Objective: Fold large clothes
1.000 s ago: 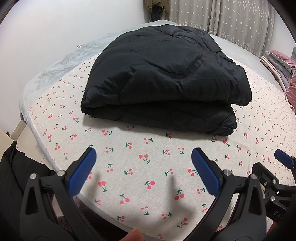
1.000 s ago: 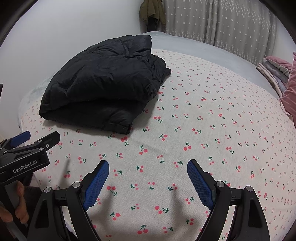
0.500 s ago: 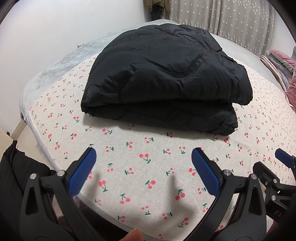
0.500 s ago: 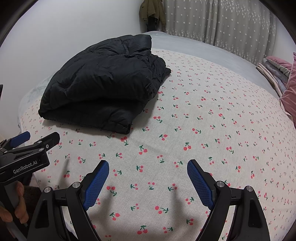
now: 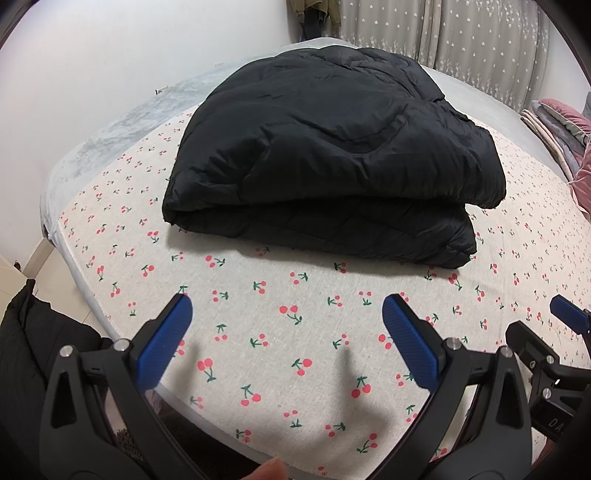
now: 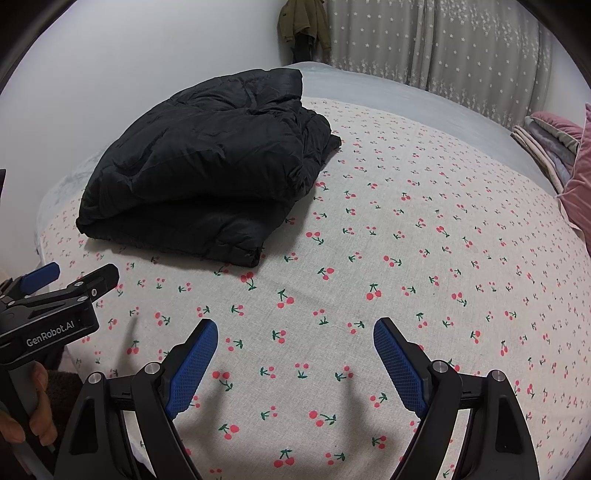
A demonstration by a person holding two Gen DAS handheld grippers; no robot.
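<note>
A black padded coat point(image 5: 332, 158) lies folded in a thick bundle on the cherry-print bed sheet point(image 5: 288, 332); in the right wrist view the same coat point(image 6: 207, 173) sits to the upper left. My left gripper point(image 5: 286, 310) hovers over the sheet in front of the bundle, open, nothing between its blue pads. My right gripper point(image 6: 295, 332) is open too, over bare sheet to the right of the coat. Neither gripper touches the coat.
The bed's near-left edge point(image 5: 74, 266) drops to a pale floor, with dark cloth point(image 5: 33, 350) beside it. Folded pink and grey bedding point(image 6: 554, 147) lies at the far right. Curtains point(image 6: 443, 48) and a hanging jacket point(image 6: 303, 22) stand behind the bed. A hand point(image 6: 33, 417) holds the left gripper's handle.
</note>
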